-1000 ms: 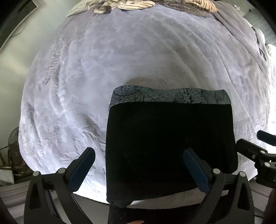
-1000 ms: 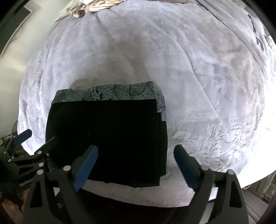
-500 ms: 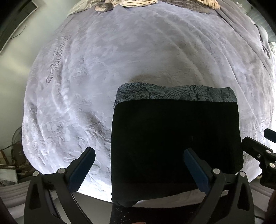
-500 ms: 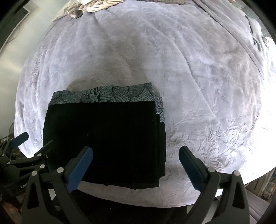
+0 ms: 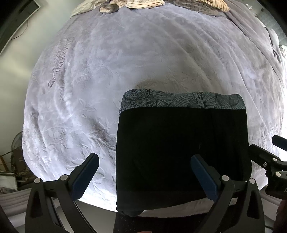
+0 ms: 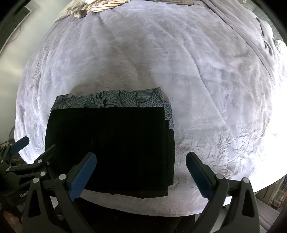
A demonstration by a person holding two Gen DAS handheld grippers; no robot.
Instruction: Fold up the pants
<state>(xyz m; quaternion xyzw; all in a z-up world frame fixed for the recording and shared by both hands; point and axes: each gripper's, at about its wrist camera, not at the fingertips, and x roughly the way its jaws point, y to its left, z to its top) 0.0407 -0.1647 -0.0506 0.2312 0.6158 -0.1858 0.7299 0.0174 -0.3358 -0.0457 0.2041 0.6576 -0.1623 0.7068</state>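
Note:
The black pants lie folded into a flat rectangle near the front edge of the bed, with a grey leaf-print band along the far side. They also show in the right wrist view. My left gripper is open and empty, held above the pants' near left part. My right gripper is open and empty, above the pants' near right corner. The right gripper also shows in the left wrist view, and the left gripper shows in the right wrist view.
A lilac embossed blanket covers the bed. Crumpled striped clothes lie at the far edge. A fan stands on the floor at the left. The bed's front edge runs just below the pants.
Both grippers have drawn back and up slightly from the folded pants. The pants have not moved on the bed.

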